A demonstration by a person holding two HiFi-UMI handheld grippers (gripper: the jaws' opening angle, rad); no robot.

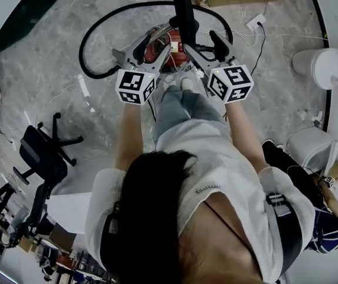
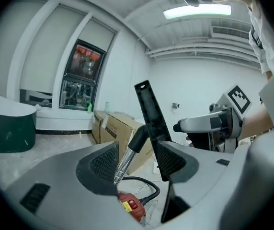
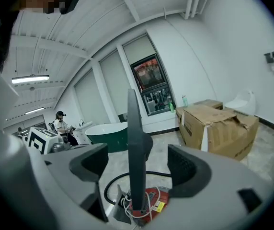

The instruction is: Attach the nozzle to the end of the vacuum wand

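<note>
A red vacuum canister (image 1: 160, 49) with a looped black hose (image 1: 92, 46) lies on the floor ahead of the person's feet. A black flat nozzle (image 1: 184, 13) stands upright above it, on a dark collar and a shiny wand (image 2: 122, 162). My left gripper (image 2: 134, 159) is open; the nozzle (image 2: 149, 114) and wand rise just beyond its jaws, close to the right pad. My right gripper (image 3: 137, 164) is open too, with the nozzle (image 3: 136, 143) standing between its jaws and a gap on each side. In the head view the left gripper (image 1: 135, 49) and right gripper (image 1: 207, 46) flank the nozzle.
Cardboard boxes (image 3: 218, 123) stand behind the vacuum, near a green tub (image 3: 103, 131). A black office chair (image 1: 42, 152) is at the left, a white bin (image 1: 328, 67) at the right. Loose white cables and a power strip (image 1: 255, 22) lie on the floor. Another person (image 1: 311, 212) sits at lower right.
</note>
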